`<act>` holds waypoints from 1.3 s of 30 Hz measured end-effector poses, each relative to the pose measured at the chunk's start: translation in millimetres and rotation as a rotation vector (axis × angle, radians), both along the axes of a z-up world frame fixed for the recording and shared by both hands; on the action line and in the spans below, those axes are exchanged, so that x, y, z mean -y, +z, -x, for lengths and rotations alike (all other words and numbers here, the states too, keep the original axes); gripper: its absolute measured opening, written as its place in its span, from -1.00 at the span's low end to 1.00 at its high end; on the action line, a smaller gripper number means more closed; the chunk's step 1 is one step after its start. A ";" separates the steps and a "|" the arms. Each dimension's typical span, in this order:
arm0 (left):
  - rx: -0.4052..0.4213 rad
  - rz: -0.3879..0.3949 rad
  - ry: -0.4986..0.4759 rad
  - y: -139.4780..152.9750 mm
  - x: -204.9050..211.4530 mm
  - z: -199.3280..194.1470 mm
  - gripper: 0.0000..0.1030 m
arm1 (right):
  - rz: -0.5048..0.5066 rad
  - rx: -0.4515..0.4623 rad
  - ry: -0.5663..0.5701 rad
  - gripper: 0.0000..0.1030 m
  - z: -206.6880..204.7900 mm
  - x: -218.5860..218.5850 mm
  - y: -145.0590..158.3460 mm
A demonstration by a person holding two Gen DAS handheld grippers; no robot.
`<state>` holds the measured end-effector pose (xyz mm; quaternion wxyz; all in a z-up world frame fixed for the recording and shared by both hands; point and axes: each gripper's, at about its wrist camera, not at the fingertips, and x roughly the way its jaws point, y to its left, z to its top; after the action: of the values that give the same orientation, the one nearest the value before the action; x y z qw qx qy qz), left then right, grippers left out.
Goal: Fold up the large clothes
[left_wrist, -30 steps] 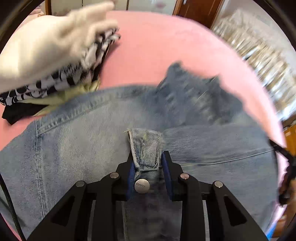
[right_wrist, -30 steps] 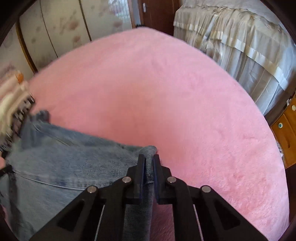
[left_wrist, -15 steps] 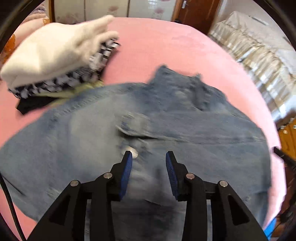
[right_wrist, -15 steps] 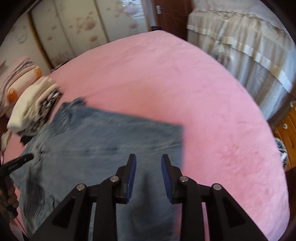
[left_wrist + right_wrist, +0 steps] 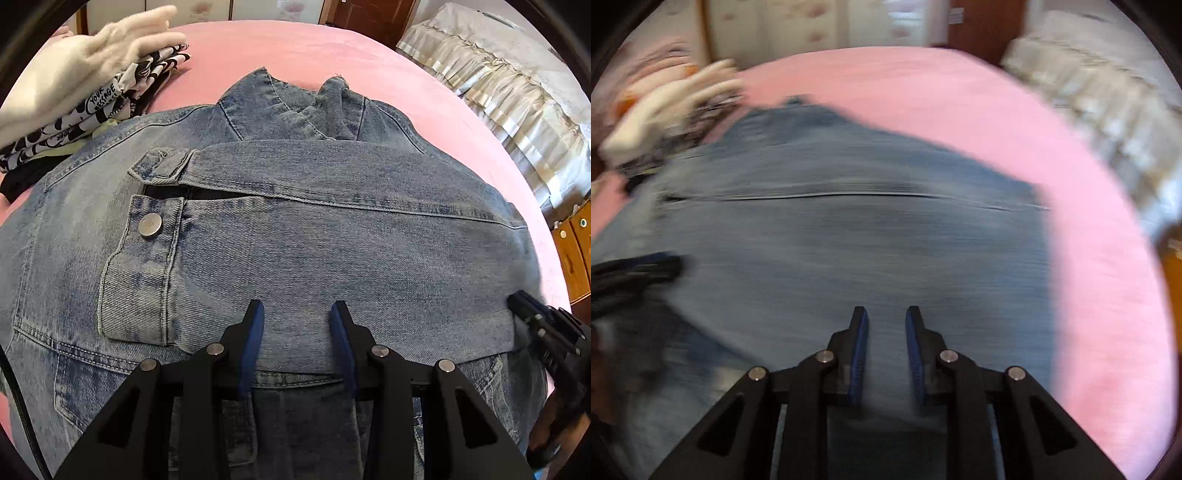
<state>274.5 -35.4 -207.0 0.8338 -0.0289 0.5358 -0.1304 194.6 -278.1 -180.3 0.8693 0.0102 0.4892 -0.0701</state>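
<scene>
A blue denim jacket lies spread on the pink bed, collar at the far side, both sleeves folded across its body. One cuff with a metal button lies at the left. My left gripper is open and empty above the jacket's near part. My right gripper is also open and empty over the jacket; that view is blurred by motion. The right gripper's tip shows at the right edge of the left wrist view.
A stack of folded clothes, white on top of black-and-white print, sits at the far left next to the jacket. A second bed with a cream frilled cover and a wooden drawer unit stand to the right.
Both grippers let go of the denim they held and opened. The folded sleeves now lie flat on the jacket. Both grippers drew back toward the near side; the right one is still moving.
</scene>
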 end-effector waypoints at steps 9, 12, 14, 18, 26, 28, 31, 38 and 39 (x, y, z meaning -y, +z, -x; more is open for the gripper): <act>-0.012 0.015 -0.033 -5.6 2.9 -3.4 0.09 | 0.013 -0.023 -0.170 -0.69 20.1 61.1 -6.2; -0.014 -0.026 -0.049 -5.3 14.2 -3.6 0.40 | 0.040 -0.028 -0.169 -0.67 16.1 55.2 -5.5; -0.014 -0.056 -0.055 -5.1 19.5 -2.5 0.45 | 0.046 -0.030 -0.179 -0.67 14.2 52.0 -6.3; -0.026 -0.070 -0.050 -1.3 24.6 -2.2 0.50 | 0.028 -0.024 -0.199 -0.67 20.0 60.2 -3.7; -0.019 -0.104 -0.021 12.6 29.6 6.7 0.51 | -0.055 -0.018 -0.235 -0.67 23.2 69.7 0.9; -0.013 -0.094 -0.009 15.3 27.8 12.7 0.50 | -0.066 -0.016 -0.240 -0.67 25.9 67.8 2.9; -0.010 -0.088 0.012 19.2 26.8 19.8 0.50 | -0.085 -0.013 -0.248 -0.67 31.0 65.8 7.5; 0.049 -0.059 0.029 37.8 16.2 50.2 0.50 | -0.133 0.015 -0.271 -0.67 56.9 62.1 22.1; 0.055 -0.040 0.034 41.3 12.8 55.2 0.50 | -0.133 0.021 -0.275 -0.67 62.0 58.1 25.0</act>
<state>219.2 -48.1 -165.7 0.8506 -0.0177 0.5148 -0.1061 132.7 -336.2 -155.3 0.8539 0.1354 0.4777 -0.1558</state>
